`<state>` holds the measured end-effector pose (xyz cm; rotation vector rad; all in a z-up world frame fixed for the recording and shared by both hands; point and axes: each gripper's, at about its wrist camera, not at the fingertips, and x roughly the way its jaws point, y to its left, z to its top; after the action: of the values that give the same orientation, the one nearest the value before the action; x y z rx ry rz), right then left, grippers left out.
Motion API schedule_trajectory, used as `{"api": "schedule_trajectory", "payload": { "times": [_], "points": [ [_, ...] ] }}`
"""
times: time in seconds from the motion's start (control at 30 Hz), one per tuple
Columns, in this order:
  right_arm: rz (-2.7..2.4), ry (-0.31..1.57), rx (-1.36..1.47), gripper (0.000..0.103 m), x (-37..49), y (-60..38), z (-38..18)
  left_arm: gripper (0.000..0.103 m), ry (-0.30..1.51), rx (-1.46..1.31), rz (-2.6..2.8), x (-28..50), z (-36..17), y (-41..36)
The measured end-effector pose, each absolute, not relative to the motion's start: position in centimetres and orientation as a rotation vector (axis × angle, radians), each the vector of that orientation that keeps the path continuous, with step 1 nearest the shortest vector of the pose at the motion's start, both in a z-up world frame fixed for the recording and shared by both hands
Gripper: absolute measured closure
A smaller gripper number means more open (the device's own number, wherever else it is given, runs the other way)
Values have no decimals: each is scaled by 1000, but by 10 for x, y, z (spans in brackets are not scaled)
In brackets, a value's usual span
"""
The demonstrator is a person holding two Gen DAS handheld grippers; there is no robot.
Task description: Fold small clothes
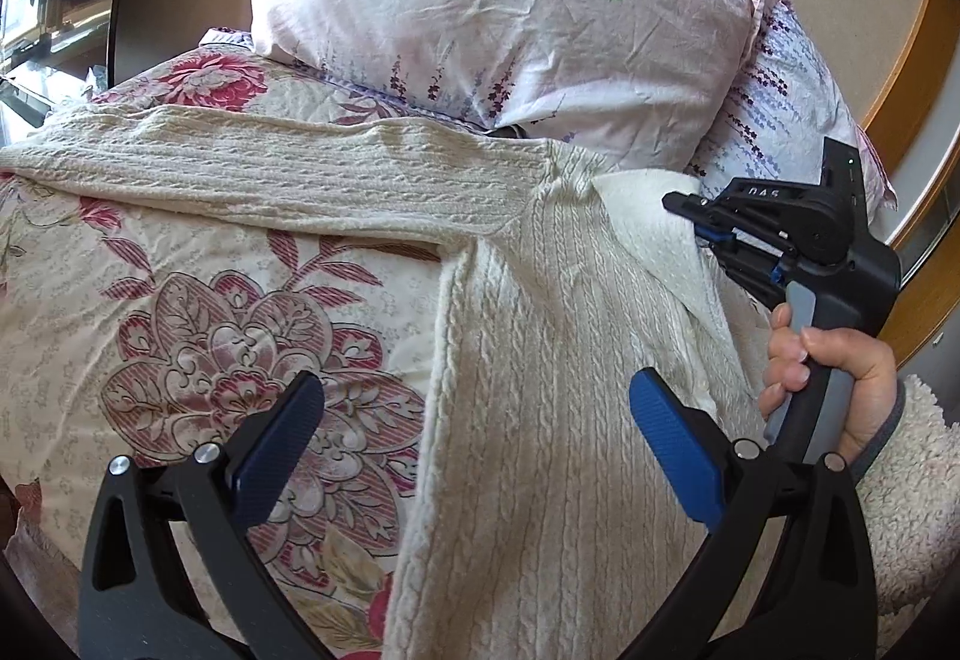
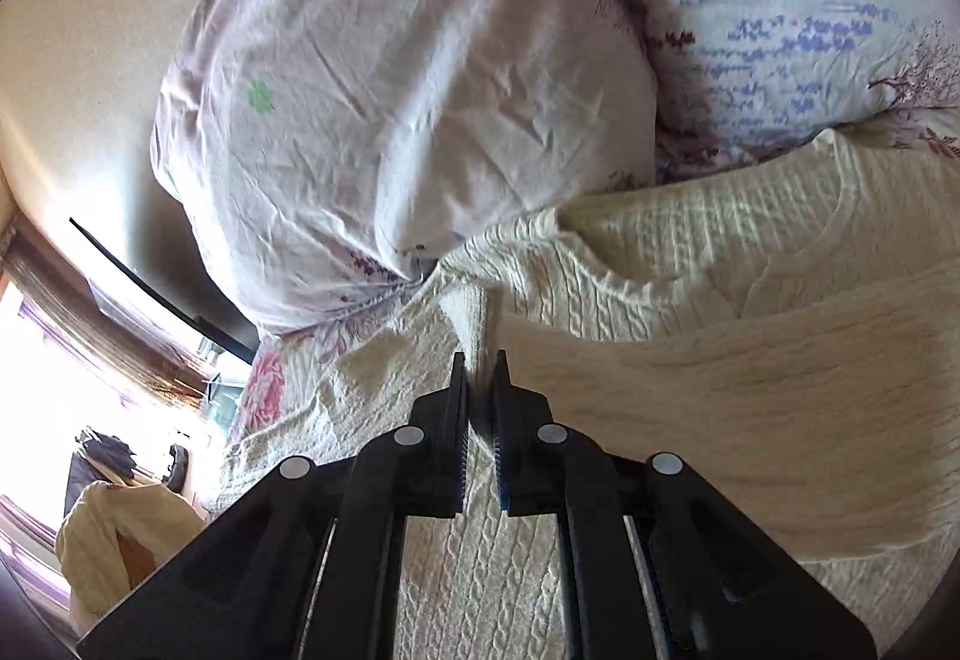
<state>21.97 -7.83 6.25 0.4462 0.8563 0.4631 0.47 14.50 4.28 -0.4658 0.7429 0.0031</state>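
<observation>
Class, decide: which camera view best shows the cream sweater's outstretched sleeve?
The left wrist view: the sleeve of the cream cable-knit sweater lies there full length across the floral quilt. The right wrist view shows only sweater fabric pinched in the right gripper.

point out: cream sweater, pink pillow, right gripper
cream sweater [image 1: 540, 390]: left wrist view, cable-knit body panel.
pink pillow [image 1: 480, 0]: left wrist view, middle of its wrinkled face.
right gripper [image 2: 480, 366]: right wrist view, between its fingertips, jaws shut on a sweater fold.

hand-held gripper [image 1: 474, 444]: black, blue pads | right hand [image 1: 828, 378]: bare skin, fleece sleeve
</observation>
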Motion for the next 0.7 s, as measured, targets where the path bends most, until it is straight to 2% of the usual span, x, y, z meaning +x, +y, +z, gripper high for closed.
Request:
{"api": "schedule_trajectory", "payload": {
  "times": [0.13, 0.3, 0.5, 0.63, 0.7],
  "points": [
    [453, 882, 444, 95, 223, -68, 54, 2, 742, -478, 35, -1, 41, 159],
    [431, 823, 479, 95, 224, -63, 62, 2, 752, -485, 53, -4, 37, 167],
    [430, 799, 381, 95, 230, -36, 64, 2, 767, -473, 40, -1, 35, 163],
    [447, 901, 229, 95, 237, -11, 43, 2, 774, -472, 32, 1, 33, 160],
    [444, 964, 201, 91, 236, -7, 32, 2, 769, -473, 33, 2, 34, 160]
  ]
}}
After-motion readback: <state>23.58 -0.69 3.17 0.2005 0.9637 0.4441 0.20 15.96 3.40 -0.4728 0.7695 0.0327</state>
